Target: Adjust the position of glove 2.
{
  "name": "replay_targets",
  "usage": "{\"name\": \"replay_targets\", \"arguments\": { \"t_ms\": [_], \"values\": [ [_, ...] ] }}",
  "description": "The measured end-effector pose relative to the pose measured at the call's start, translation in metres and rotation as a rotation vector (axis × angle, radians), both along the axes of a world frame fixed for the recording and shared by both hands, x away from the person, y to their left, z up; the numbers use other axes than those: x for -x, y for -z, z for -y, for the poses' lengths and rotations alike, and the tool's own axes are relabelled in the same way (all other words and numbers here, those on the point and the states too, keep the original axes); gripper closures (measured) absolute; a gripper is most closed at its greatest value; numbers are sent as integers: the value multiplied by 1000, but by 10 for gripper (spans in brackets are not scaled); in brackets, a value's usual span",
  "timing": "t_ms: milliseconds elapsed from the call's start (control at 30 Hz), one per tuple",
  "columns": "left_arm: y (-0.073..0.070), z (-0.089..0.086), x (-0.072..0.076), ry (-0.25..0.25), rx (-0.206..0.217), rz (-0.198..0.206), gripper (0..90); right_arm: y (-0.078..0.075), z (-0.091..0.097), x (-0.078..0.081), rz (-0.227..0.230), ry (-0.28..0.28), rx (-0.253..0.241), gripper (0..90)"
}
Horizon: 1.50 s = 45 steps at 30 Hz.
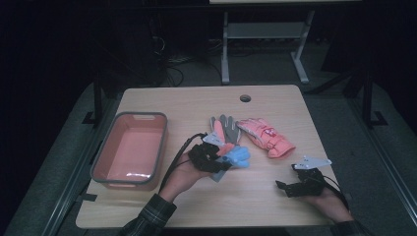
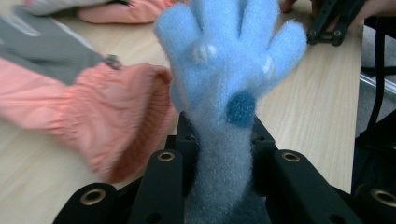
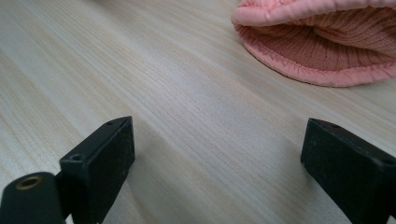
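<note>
A fuzzy light-blue glove [image 2: 229,70] stands up between the jaws of my left gripper [image 2: 219,158], which is shut on its cuff. In the high view this blue glove [image 1: 239,156] hangs just off the wooden table [image 1: 255,196] near the middle, held by my left gripper [image 1: 222,162]. A grey and salmon glove [image 1: 223,129] lies right behind it. A pink padded glove [image 1: 268,137] lies to the right. My right gripper [image 1: 286,188] rests low at the front right, open with nothing between its jaws; in its own view the right gripper [image 3: 217,158] faces the pink glove's cuff [image 3: 322,51].
A salmon bin with a grey rim [image 1: 162,142] stands on the table's left side, nothing visible inside it. A round cable hole [image 1: 245,98] sits near the far edge. Behind the table stands a white desk frame [image 1: 265,44].
</note>
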State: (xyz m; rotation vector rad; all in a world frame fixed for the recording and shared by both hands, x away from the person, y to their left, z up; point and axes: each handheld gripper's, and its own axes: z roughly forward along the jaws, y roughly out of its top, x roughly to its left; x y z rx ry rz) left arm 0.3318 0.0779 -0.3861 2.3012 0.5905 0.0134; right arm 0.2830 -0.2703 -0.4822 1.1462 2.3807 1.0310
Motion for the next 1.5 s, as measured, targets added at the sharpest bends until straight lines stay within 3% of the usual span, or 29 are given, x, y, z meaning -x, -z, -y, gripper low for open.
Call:
{"name": "replay_targets", "arguments": {
  "t_ms": [300, 633, 767, 1500],
  "values": [
    [-21, -34, -9, -92, 28, 15, 723, 0, 0, 0, 1, 0, 0, 93],
    [-37, -67, -17, -161, 13, 56, 722, 0, 0, 0, 0, -1, 0, 93],
    [-42, -89, -22, -233, 2, 76, 722, 0, 0, 0, 1, -1, 1, 93],
    [-43, -177, -45, -471, -63, 144, 722, 0, -1, 0, -2, -2, -2, 90]
  ]
}}
